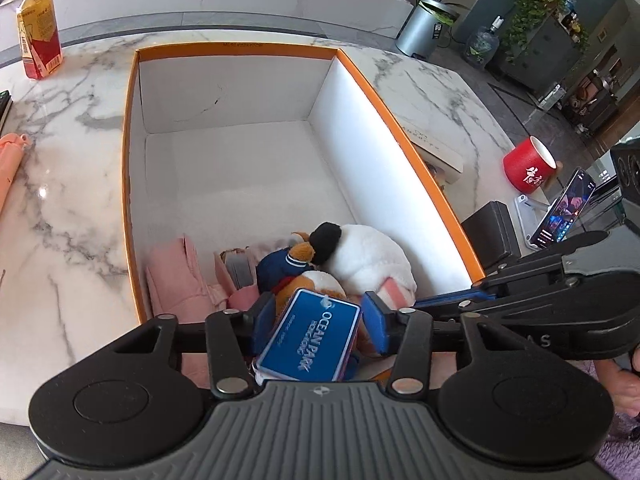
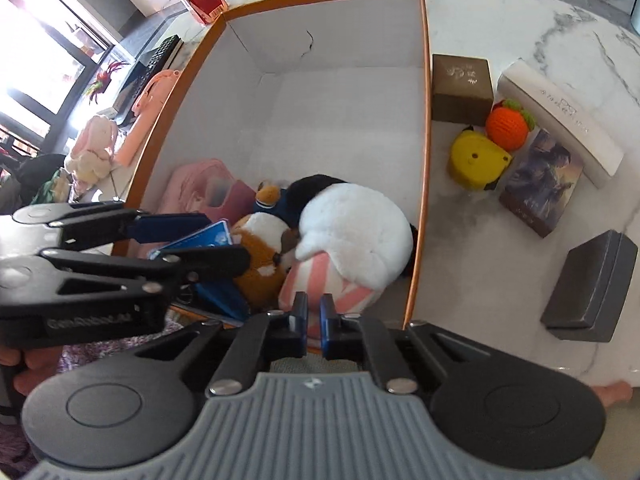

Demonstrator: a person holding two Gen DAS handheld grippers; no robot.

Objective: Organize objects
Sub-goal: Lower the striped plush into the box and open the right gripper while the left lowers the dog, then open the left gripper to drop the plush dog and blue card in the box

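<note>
Holding the blue card [image 1: 310, 334] in your left claw [image 1: 318, 322], pads on its two side edges, you have it just above the plush toys [image 2: 352, 224] at the near end of the orange box [image 1: 134, 160], likely to drop it in. Your right claw [image 2: 314, 318] is clenched with nothing between its pads, beside the pink-striped plush at the box's near wall. Small boxes and a yellow toy [image 2: 476, 164] wait on the bench [image 2: 500, 32] outside the box's right wall.

Left tongs [image 1: 316, 320] and right tongs [image 2: 314, 318]: black linkage arms, silver rivets, blue pads [image 2: 329, 316], round black discs, ribbed grey housing with small logo. Purple patterned sleeve [image 1: 624, 446] at the frame edge.
</note>
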